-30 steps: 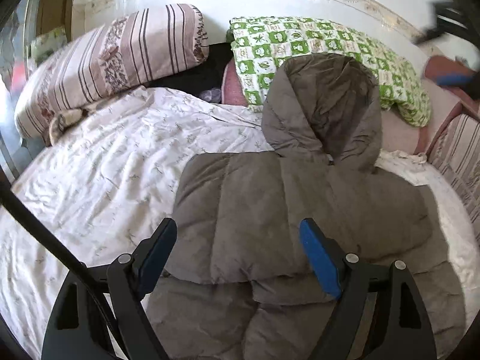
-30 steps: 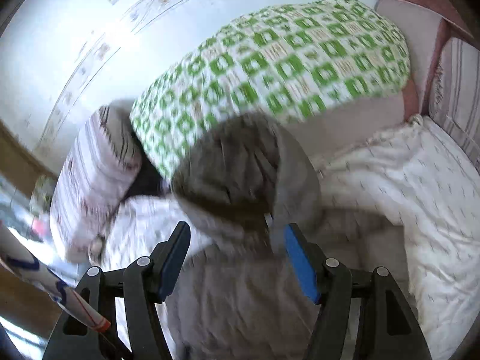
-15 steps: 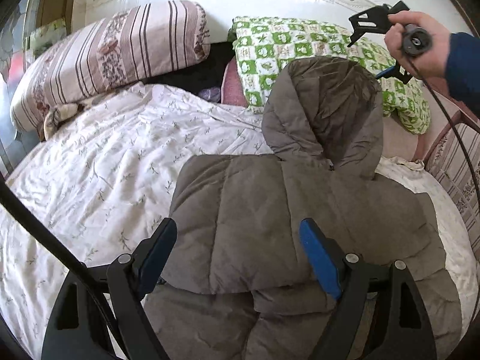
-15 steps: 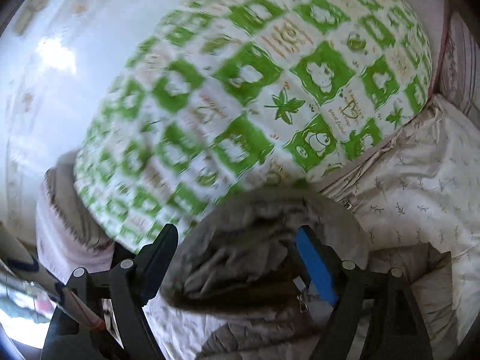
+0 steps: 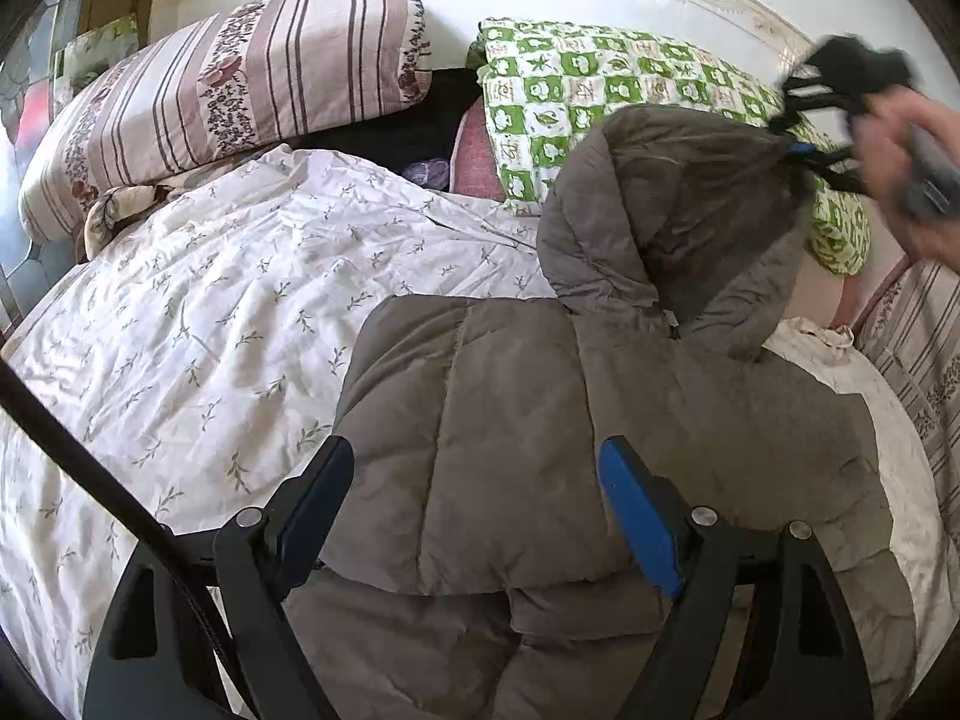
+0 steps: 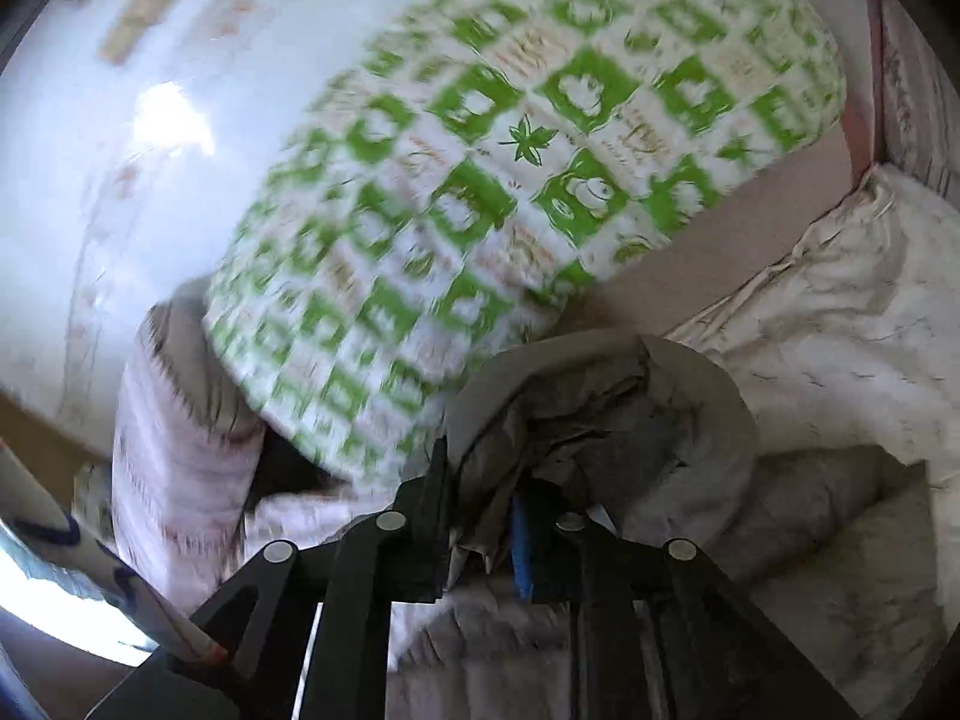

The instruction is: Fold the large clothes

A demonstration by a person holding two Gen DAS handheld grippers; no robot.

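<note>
The jacket [image 5: 540, 450] lies on the quilt [image 5: 210, 330], its hood [image 5: 678, 216] against the checked pillow [image 5: 600, 90] behind it (the striped pillow [image 5: 240, 84] lies further left).

Bed [image 5: 900, 468]: fills most of the left wrist view, under a white quilt.
Quilt [image 5: 228, 324]: leaf-sprigged, rumpled, centre left.
Jacket [image 5: 600, 420]: grey, puffy, lies on the quilt, lower centre.
Striped pillow [image 5: 240, 90]: upper left.
Green checked pillow [image 5: 600, 90]: upper right, against the wall.
</note>
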